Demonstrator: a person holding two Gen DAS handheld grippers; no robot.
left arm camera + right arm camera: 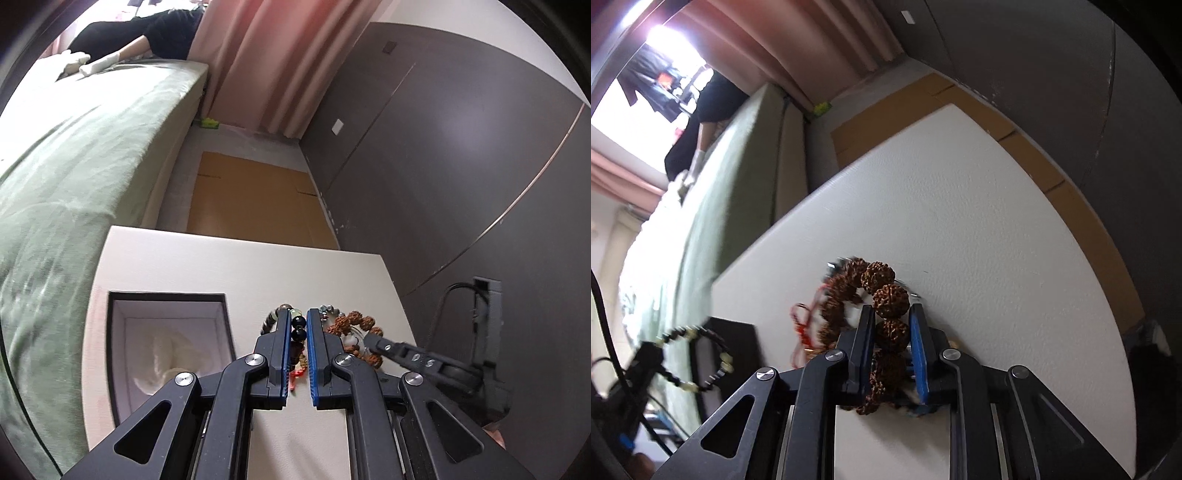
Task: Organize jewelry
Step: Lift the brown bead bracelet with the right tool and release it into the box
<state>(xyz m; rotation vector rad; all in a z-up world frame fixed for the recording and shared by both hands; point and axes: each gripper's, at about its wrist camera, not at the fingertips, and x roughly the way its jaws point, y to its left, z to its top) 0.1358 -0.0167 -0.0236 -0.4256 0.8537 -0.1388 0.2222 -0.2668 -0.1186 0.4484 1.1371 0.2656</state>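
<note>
Jewelry is lying in a small pile on the white table (229,266), and you are working on it with both tools. Your left gripper (298,325) is clamping a dark bead bracelet (298,328) between its closed jaws, near the open box (166,332). Your right gripper (892,325) is squeezing the brown seed bracelet (890,301) that is resting on the table. In the right view, the dark bracelet is hanging clear of the table.

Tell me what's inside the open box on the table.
The box has a pale lining, and something cream-white and blurred lies at its bottom. The near part is hidden behind the left gripper, fingers shut on a beaded bracelet.
</note>
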